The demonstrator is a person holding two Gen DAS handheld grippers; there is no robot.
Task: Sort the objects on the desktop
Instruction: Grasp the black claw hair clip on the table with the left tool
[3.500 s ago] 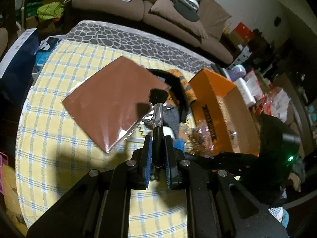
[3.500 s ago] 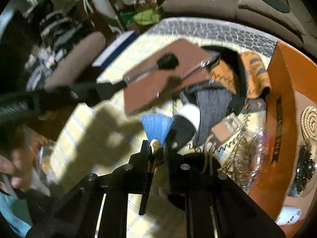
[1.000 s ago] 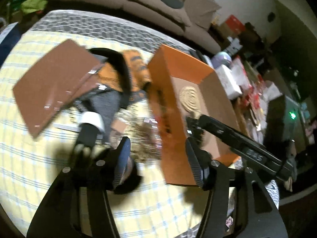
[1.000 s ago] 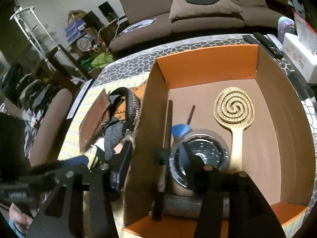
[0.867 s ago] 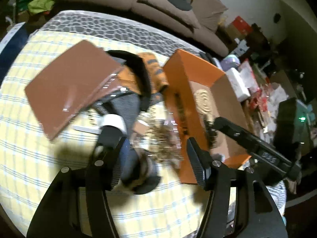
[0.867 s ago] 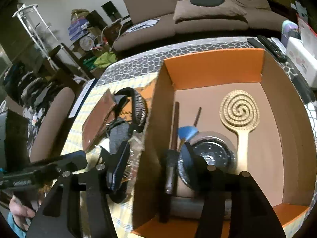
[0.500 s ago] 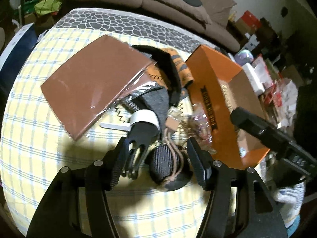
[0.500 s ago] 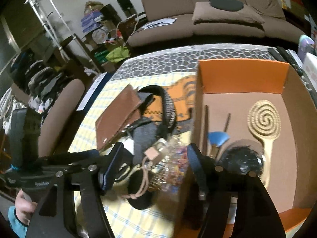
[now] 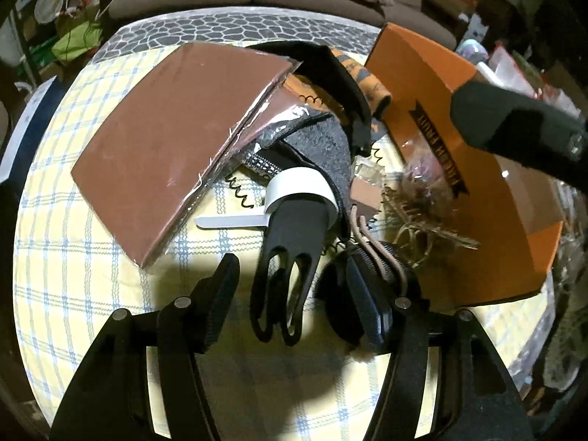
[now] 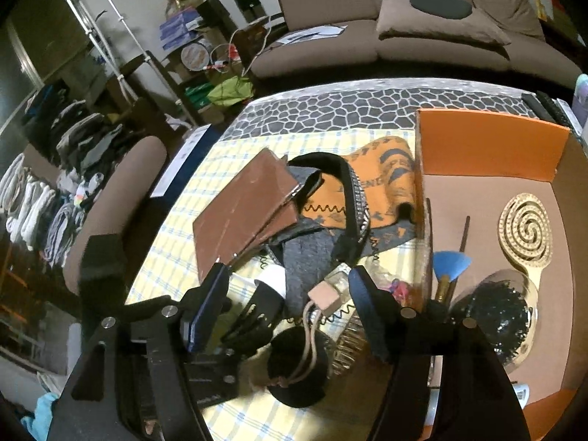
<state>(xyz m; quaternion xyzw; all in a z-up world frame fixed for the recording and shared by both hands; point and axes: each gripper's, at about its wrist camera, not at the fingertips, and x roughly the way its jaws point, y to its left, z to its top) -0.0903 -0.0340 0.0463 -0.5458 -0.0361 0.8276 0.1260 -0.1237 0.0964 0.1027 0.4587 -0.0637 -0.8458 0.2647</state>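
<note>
My left gripper (image 9: pixel 292 301) is open and low over the yellow checked cloth, its fingers either side of a black pronged tool (image 9: pixel 283 257) with a white collar, not touching it. A black round pouch (image 9: pixel 371 279) with a tan cord lies against its right finger. My right gripper (image 10: pixel 290 305) is open above the same clutter, with a tan cube tag (image 10: pixel 323 299) and the pouch (image 10: pixel 297 367) below it. The orange box (image 10: pixel 488 143) holds a blue fan brush (image 10: pixel 450 264), a spiral hairbrush (image 10: pixel 525 235) and a black round brush (image 10: pixel 503 316).
A brown packet (image 9: pixel 176 128), grey cloth (image 9: pixel 323 147), a black headband (image 10: pixel 349 191) and an orange printed cloth (image 10: pixel 386 172) are piled behind the tool. A clear bag of twine (image 9: pixel 422 213) leans on the box. The right tool's black body (image 9: pixel 514 121) hangs over the box. A sofa stands beyond.
The brushes gripped earlier now lie in the box. My left gripper has sunk toward the pronged tool. My right gripper has swung left from over the box to the clutter, jaws wider.
</note>
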